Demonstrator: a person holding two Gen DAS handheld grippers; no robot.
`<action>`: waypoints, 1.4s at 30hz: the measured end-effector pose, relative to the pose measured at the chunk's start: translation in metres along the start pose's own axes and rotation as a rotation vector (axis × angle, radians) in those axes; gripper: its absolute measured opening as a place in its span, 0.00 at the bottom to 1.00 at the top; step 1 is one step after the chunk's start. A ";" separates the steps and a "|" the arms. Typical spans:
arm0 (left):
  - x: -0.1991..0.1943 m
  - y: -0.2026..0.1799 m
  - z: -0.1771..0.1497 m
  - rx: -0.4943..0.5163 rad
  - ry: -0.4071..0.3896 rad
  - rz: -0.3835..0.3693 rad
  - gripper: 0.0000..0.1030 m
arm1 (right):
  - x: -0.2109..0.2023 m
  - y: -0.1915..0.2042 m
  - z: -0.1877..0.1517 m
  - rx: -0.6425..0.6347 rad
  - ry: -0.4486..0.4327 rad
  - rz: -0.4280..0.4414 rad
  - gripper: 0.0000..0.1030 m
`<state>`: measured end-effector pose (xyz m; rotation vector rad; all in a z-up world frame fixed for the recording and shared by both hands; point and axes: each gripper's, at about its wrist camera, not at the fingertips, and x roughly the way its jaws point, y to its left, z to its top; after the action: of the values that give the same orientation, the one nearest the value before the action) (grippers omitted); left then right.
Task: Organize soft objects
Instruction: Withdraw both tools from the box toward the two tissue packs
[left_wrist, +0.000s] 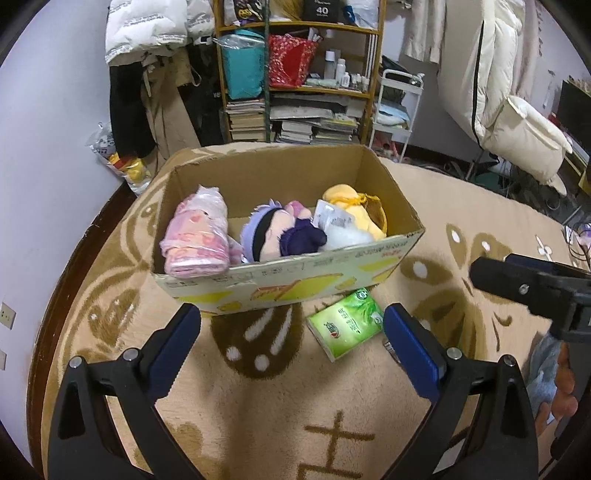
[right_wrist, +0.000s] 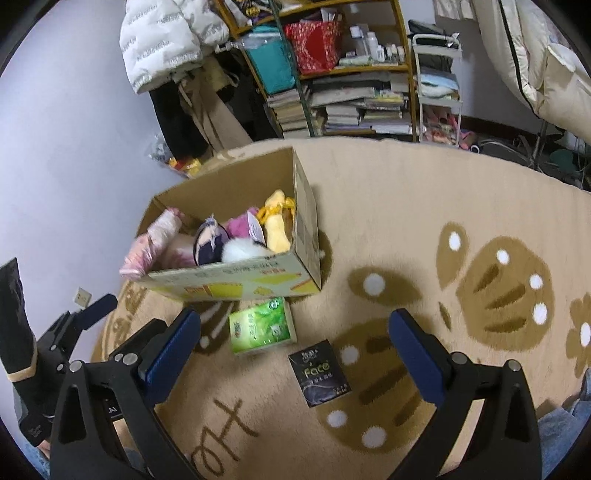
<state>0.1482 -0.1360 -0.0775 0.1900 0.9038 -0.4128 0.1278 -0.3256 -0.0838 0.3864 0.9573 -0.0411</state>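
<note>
Both tongs hover over a beige rug (left_wrist: 280, 398) with brown patterns, each with its blue pads spread wide apart and nothing between them.

Ahead of the left tongs (left_wrist: 291, 332) stands an open cardboard box (left_wrist: 295, 275), its near wall just beyond the fingertips. Inside, from the left pad's side to the right: a pink bundle (left_wrist: 197, 236) in clear plastic leaning against the box's left corner, a doll (left_wrist: 273, 230) with pale purple hair and a dark band, and a yellow plush (left_wrist: 354, 212) with a white tag, pressed against the right wall. The toys touch one another. Something white and fluffy lies below the yellow plush; whether it is part of it or a separate toy is hard to tell.

A green tissue pack (left_wrist: 345, 323) lies on the rug just in front of the box, touching or nearly touching its near wall, just inside the left tongs' right pad. The right tongs show at that view's right edge, level with the pack.

From the right tongs (right_wrist: 293, 341), the box (right_wrist: 236, 280) sits ahead and to the left, and the green pack (right_wrist: 260, 326) lies just beyond the left pad. A black pack (right_wrist: 319, 373) marked "Face" lies flat on the rug between the two pads, near the green one but apart from it.
</note>
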 end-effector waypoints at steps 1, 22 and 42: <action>0.002 -0.001 0.000 0.005 0.004 -0.003 0.96 | 0.003 0.001 -0.001 -0.003 0.012 -0.007 1.00; 0.054 -0.022 -0.010 0.156 0.117 -0.028 0.96 | 0.056 -0.014 -0.017 0.083 0.233 -0.031 1.00; 0.096 -0.033 -0.017 0.192 0.214 -0.118 0.96 | 0.102 -0.025 -0.022 0.138 0.380 -0.055 0.98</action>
<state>0.1746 -0.1860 -0.1641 0.3630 1.0892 -0.5979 0.1649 -0.3278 -0.1848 0.5055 1.3451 -0.0863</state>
